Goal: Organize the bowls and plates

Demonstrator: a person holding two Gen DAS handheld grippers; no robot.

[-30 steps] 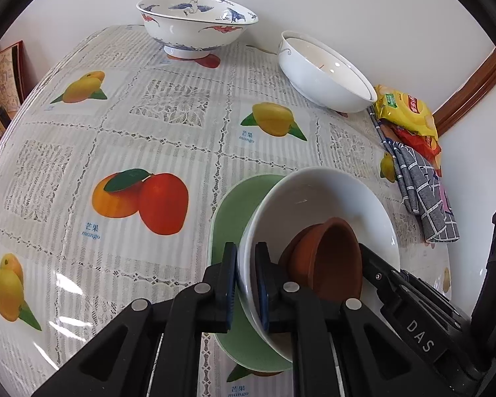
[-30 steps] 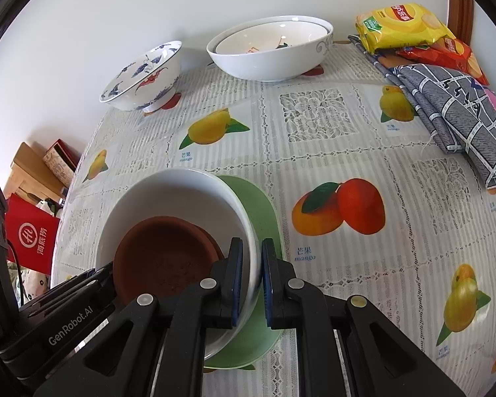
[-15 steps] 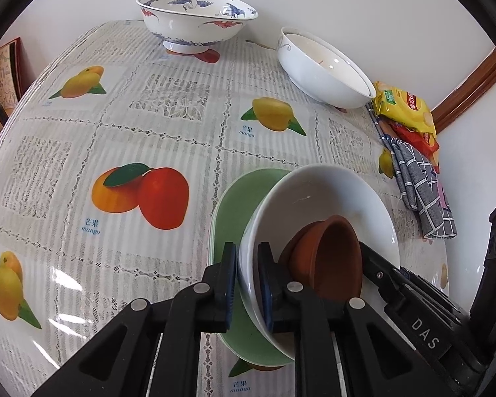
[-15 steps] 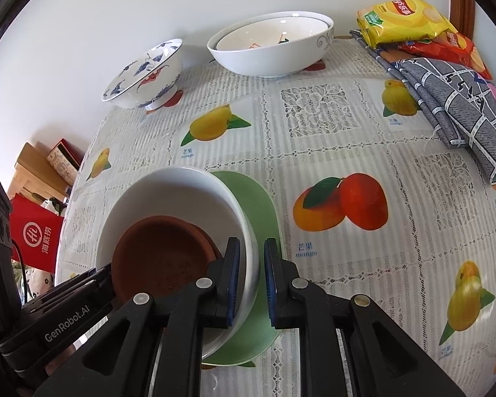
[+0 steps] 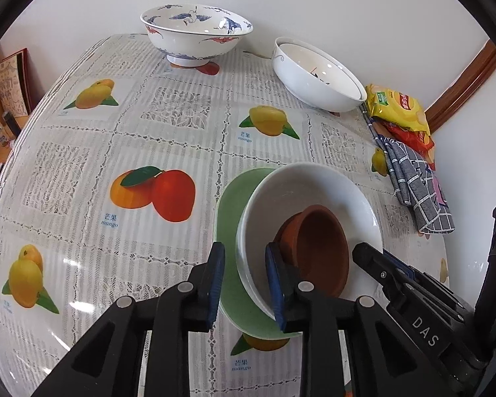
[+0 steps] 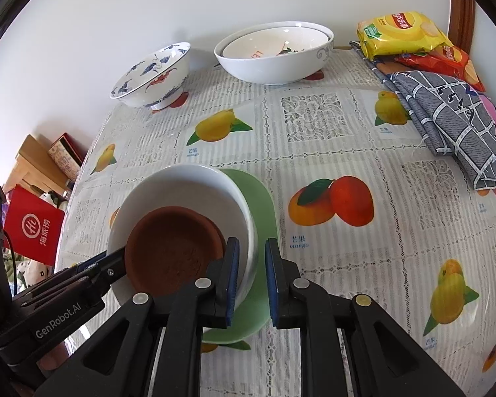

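A: Left wrist view first: our left gripper (image 5: 244, 281) straddles the near rim of the white bowl (image 5: 291, 192), jaws opening, pads clear of the rim.

B: We see that bowl sitting on the green plate (image 5: 229, 205), the brown bowl (image 5: 320, 248) tilted inside it, all on the surface (image 5: 168, 125).

A: Our right gripper (image 6: 250, 284) straddles the opposite rim, jaws also opening, not pressing it.
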